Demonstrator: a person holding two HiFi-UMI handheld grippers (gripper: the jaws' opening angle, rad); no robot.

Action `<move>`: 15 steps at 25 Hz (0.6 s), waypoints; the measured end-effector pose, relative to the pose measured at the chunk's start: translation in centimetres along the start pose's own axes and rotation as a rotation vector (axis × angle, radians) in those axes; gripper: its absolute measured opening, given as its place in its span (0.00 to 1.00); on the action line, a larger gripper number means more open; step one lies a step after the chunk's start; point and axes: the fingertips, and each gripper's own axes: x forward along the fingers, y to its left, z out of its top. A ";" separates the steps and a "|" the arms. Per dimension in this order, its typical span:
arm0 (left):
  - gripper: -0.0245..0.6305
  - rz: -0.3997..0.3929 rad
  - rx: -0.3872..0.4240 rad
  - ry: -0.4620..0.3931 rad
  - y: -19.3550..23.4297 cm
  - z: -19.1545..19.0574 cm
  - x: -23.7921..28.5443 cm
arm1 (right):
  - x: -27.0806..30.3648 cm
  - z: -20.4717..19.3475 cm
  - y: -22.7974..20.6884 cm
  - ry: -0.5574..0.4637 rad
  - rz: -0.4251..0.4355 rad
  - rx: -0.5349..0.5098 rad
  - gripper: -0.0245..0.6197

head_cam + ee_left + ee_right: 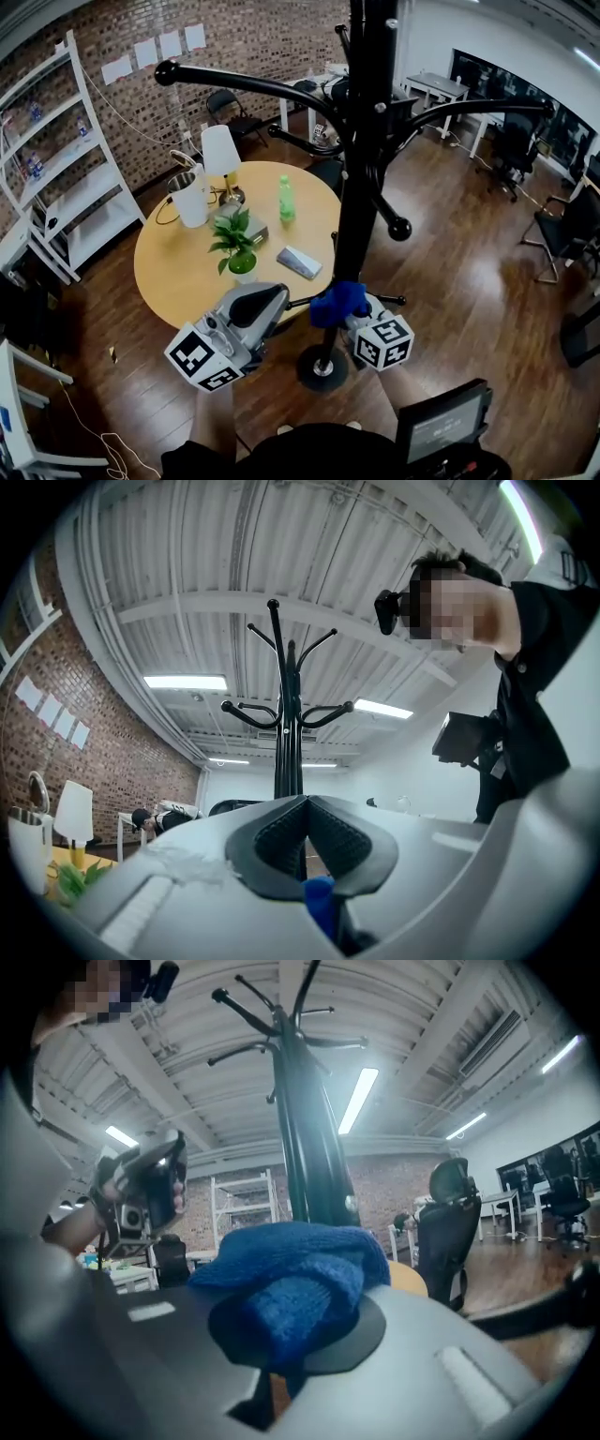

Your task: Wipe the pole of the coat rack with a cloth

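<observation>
The coat rack's black pole (361,169) rises in the middle of the head view from a round base (323,367). A blue cloth (339,302) lies against the pole low down, with my right gripper (354,317) shut on it. In the right gripper view the cloth (291,1269) bulges over the jaws, and the pole (314,1166) stands just behind. My left gripper (264,305) hovers left of the pole, shut, with nothing seen in it. Its view looks up at the pole (289,752) past the closed jaws (305,803).
A round wooden table (178,272) behind the rack holds a potted plant (239,248), a green bottle (286,199) and a white jug (192,197). Curved hook arms (253,82) spread overhead. White shelving (66,169) stands left, office chairs (562,225) right.
</observation>
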 end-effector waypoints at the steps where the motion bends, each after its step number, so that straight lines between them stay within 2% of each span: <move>1: 0.03 -0.005 0.000 0.002 -0.2 -0.1 0.1 | 0.2 -1.2 -0.3 0.033 -0.011 0.002 0.07; 4: 0.03 -0.013 -0.001 0.007 -0.5 -0.2 0.2 | 0.5 -3.8 -0.8 0.115 -0.038 0.024 0.07; 7: 0.03 -0.008 0.003 0.007 -0.5 -0.1 0.0 | 0.3 -3.4 -0.8 0.130 -0.046 0.064 0.07; 10: 0.03 -0.002 0.007 0.009 -0.5 0.0 -0.2 | -0.4 1.7 0.1 0.023 -0.011 0.067 0.07; 15: 0.03 0.005 0.021 -0.008 -0.6 0.7 -0.2 | -1.5 14.7 2.9 -0.182 0.054 -0.031 0.07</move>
